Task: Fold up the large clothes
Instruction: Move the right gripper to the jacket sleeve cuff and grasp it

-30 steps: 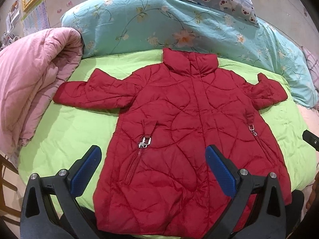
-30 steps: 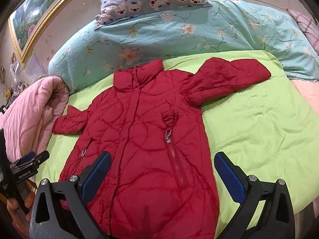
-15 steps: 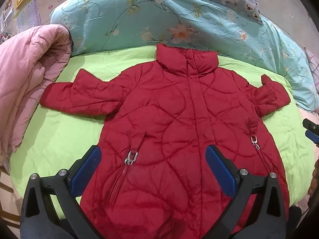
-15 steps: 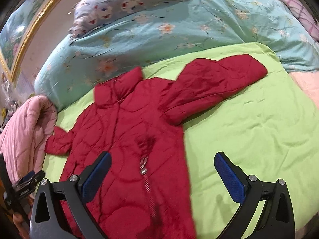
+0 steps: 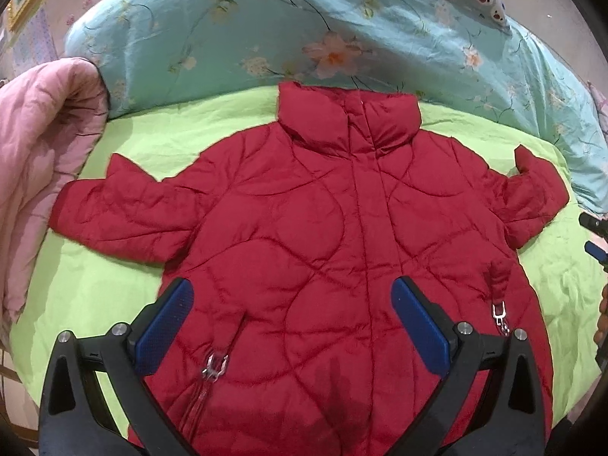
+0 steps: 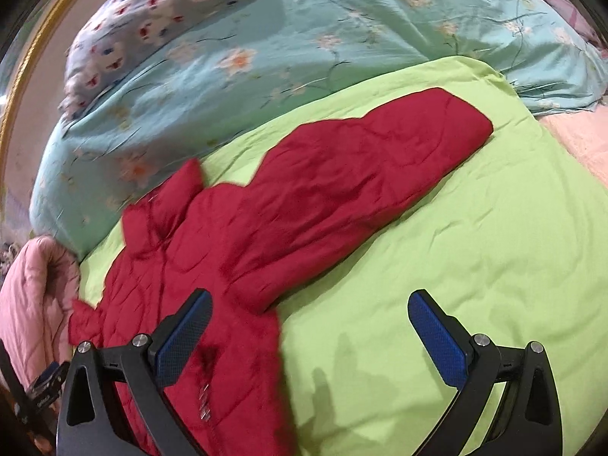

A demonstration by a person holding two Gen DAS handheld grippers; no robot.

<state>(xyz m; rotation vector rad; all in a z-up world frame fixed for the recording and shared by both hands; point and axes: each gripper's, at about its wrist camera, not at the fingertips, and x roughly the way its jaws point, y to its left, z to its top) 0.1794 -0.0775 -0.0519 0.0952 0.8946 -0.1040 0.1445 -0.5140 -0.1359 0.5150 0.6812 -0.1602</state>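
On green sheet [image 5: 125,152]: red jacket [image 5: 323,228] flat | left gripper [image 5: 292,304] spread above it | right gripper [image 6: 311,315] spread over edge

Bed w/ green sheet [image 6: 475,250], teal floral duvet [image 5: 235,34], pink quilt [image 5: 34,144] (left), gold frame [image 6: 22,64].

red quilted puffer coat [image 5: 315,235]: slightly sheeny cloth (metal zip pulls)
lime-green bedsheet [image 6: 475,250]: matt, creased cloth
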